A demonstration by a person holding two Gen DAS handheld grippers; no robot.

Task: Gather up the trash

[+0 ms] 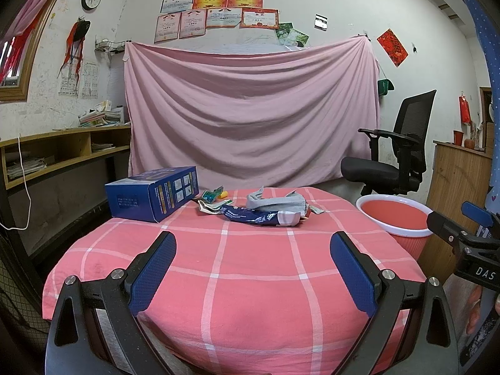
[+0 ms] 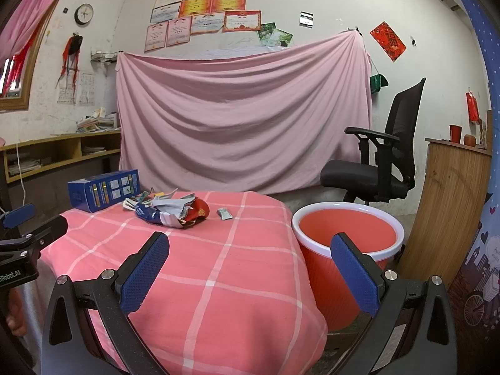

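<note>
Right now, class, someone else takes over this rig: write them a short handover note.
Left gripper: open, empty, low over the near edge of the pink checked tablecloth.
Right gripper: open, empty, near the red plastic bin with a white rim.
Pile of crumpled wrappers, small green packet and blue cardboard box lie at the far end.
Done: nothing visible in the bin.
Left: collect everything.

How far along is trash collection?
Nothing looks done: the red bin appears empty. Nothing in hand: left gripper and right gripper have jaws open. Left: blue box, wrapper pile, small packet on the checked cloth.
</note>
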